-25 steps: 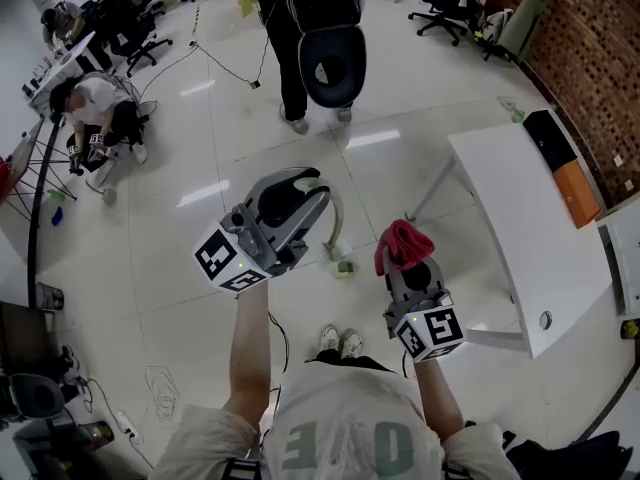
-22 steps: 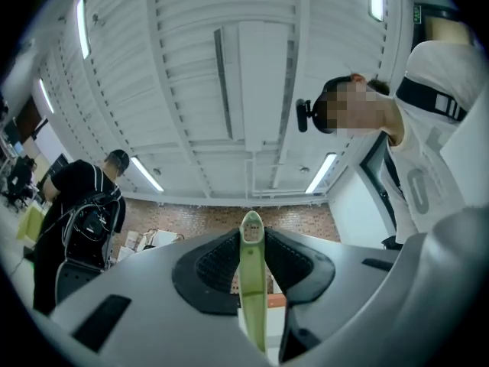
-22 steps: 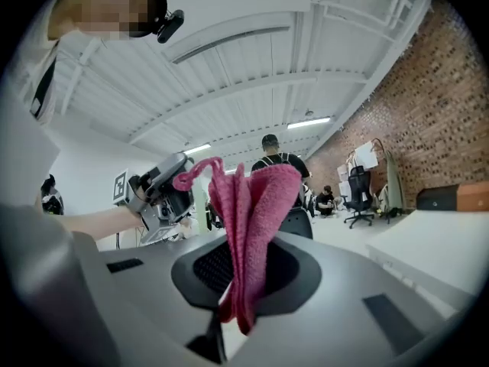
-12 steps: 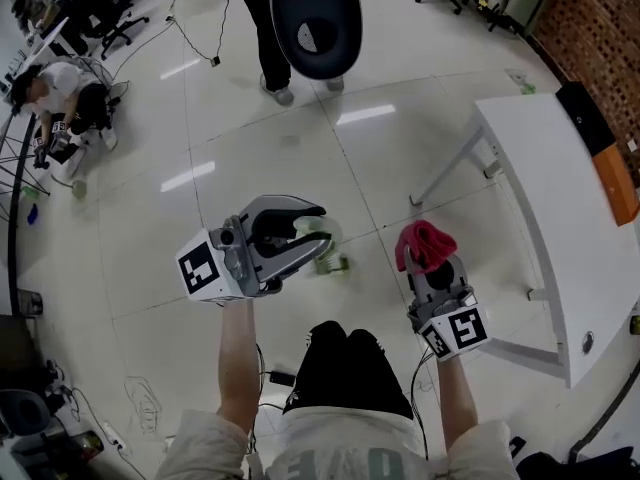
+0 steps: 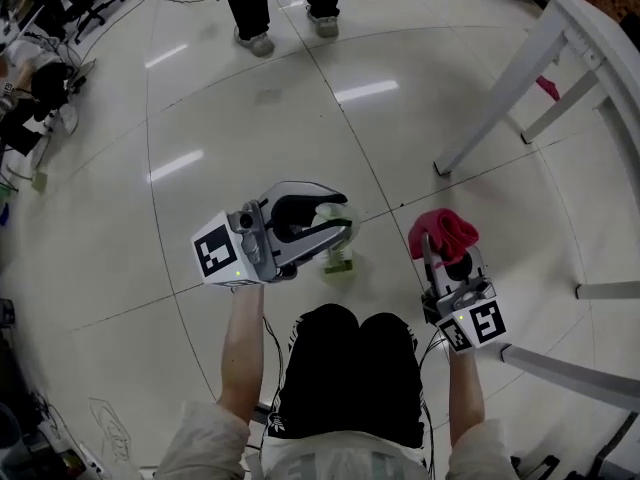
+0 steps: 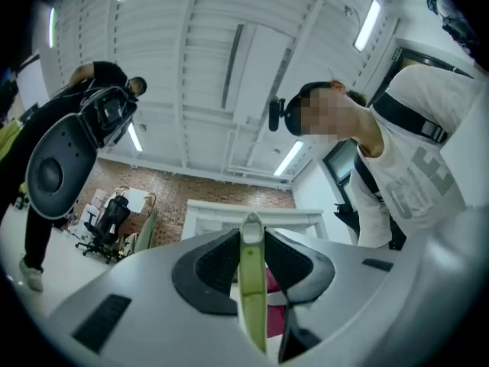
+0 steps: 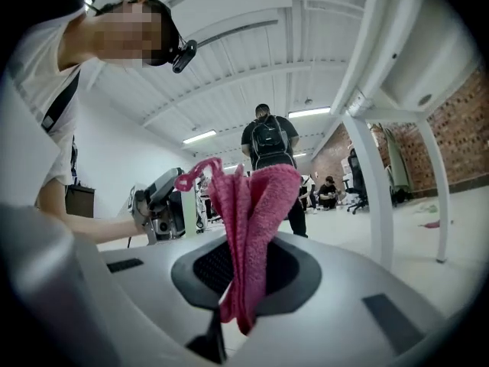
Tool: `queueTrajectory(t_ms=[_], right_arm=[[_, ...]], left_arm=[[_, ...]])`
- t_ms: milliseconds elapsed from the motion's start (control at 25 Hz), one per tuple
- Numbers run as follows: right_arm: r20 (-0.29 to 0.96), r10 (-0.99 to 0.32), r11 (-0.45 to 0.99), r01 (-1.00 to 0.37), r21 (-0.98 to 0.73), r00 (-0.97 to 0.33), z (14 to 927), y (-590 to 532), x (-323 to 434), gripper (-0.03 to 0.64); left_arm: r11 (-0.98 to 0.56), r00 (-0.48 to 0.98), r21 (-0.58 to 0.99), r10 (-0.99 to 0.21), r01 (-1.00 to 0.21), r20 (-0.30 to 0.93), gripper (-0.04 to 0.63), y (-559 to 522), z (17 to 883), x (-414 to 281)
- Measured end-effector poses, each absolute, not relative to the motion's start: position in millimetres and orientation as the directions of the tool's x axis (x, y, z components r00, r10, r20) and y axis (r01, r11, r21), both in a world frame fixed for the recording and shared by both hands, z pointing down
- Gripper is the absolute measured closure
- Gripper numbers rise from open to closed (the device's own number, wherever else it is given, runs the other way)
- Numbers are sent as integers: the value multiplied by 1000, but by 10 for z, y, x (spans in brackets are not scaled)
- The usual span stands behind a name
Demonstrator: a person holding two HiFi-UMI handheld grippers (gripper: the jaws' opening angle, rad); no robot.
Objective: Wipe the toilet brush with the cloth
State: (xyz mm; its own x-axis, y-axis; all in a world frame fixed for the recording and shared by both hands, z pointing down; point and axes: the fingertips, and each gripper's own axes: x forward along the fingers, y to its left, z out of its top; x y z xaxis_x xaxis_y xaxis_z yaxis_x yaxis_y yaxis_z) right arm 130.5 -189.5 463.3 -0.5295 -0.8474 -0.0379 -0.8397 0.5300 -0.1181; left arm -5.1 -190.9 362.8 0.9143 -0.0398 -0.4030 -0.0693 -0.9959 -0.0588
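Head view: the only print is the black-and-white square markers on the tools; lettering on the person's shirt (image 5: 340, 465) is too cropped to read. Both forearms reach forward over the tiled floor (image 5: 250, 118), the left hand-held gripper (image 5: 338, 220) turned on its side, the right hand-held gripper (image 5: 446, 255) pointing ahead. Left gripper view: the jaws pinch the pale green handle of the toilet brush (image 6: 250, 281). Right gripper view: the jaws clamp the pink cloth (image 7: 248, 220), its folds standing up

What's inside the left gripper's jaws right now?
The left gripper is shut on the toilet brush's pale green handle. The pink cloth shows just behind. The gripper's own body covers the brush's lower end in that view.
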Motion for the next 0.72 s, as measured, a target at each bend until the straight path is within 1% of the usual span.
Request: queueTrajectory(t_ms=[120,280,480,720], right_arm=[[-29,-852,521,-842,-138,-522,5025,-1866,1376,586],[22,-866,490,-855,-169,-500,5360,-1836,1476,586],[30,-857,501,-844,-190,-515,5528,-1768,1446,586],[18,-865,485,-845,-224,-501,5618,-1792,1440,586]], left_arm=[[-998,919,-30,-38,-54,-393,488,-1905,4117,-6],[-999,934,8,-45,-45,-353,488,-1935,4443,67],[-999,941,23,-30,-24,-338,488,-1952,4635,67],[-998,966,65,-33,-17,-257,488,-1938,5043,114]])
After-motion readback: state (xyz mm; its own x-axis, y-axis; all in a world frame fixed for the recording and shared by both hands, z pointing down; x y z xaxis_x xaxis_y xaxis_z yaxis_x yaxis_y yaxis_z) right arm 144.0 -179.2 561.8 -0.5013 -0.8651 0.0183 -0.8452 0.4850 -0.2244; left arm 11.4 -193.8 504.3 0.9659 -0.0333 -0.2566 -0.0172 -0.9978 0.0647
